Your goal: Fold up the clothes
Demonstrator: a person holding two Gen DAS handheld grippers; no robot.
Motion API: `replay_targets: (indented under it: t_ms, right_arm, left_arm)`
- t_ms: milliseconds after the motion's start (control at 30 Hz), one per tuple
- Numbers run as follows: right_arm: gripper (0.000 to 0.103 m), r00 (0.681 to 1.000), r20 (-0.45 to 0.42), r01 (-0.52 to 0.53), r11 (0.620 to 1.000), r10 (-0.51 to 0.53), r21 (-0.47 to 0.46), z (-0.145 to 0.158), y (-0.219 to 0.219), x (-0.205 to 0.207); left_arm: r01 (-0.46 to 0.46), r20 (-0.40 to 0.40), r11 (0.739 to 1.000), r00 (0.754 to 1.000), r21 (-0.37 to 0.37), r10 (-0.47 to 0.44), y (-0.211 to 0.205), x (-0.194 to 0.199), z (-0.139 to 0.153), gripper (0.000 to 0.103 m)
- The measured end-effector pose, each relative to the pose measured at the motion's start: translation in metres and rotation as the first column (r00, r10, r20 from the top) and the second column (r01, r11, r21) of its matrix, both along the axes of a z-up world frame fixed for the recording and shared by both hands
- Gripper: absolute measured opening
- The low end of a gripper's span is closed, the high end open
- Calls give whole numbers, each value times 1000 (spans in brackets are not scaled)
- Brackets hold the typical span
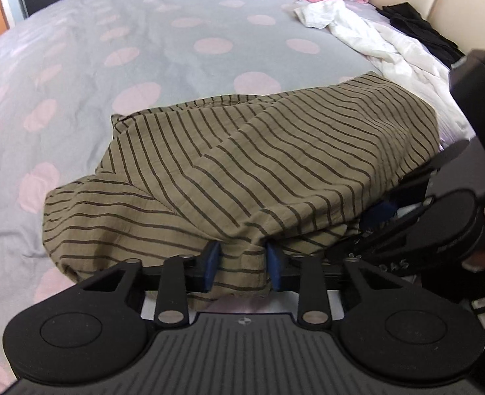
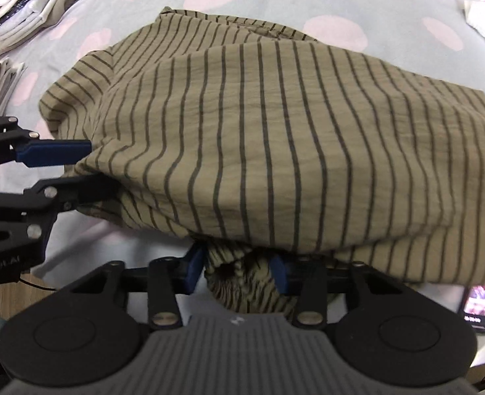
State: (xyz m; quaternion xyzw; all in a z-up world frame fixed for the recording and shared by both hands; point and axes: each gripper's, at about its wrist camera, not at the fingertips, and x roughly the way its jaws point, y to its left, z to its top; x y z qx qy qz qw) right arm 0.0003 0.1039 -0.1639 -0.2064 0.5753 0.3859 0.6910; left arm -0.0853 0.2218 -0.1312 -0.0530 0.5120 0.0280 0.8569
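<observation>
The striped shirt (image 1: 242, 171) lies on the spotted bedspread (image 1: 117, 39) straight ahead of both grippers, its long side running crosswise to their fingers, and its near edge is gathered up off the bed; the left gripper (image 1: 242, 263) has a fold of that edge bunched between its blue fingers (image 1: 211, 260), which stand a little apart around the cloth, so it appears to be gripping it; the right gripper (image 2: 237, 268) holds a bunch of the same edge in the same way, just to the left gripper's right. Both sit equally near the hem, so the coming fold likely carries it forward, away from the grippers, toward the far collar edge (image 1: 189, 105).
</observation>
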Motion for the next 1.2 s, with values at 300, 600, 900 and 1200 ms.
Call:
replay_targets:
  t_ms: [300, 600, 900, 1200]
  right_arm:
    - [10, 998, 60, -29, 999, 26, 35, 18, 9, -11]
    - [9, 975, 223, -27, 989, -6, 146, 84, -9, -34]
    - [9, 952, 305, -118, 945, 21, 305, 165, -16, -64]
    - [9, 969, 229, -135, 974, 92, 182, 113, 16, -48]
  left_arm:
    - [-112, 32, 994, 993, 15, 112, 16, 4, 10, 4]
    - [-253, 205, 965, 950, 68, 235, 37, -29, 73, 2]
    - [-364, 321, 923, 895, 126, 309, 57, -84, 145, 2]
    - [-424, 75, 898, 905, 119, 418, 94, -86, 86, 2]
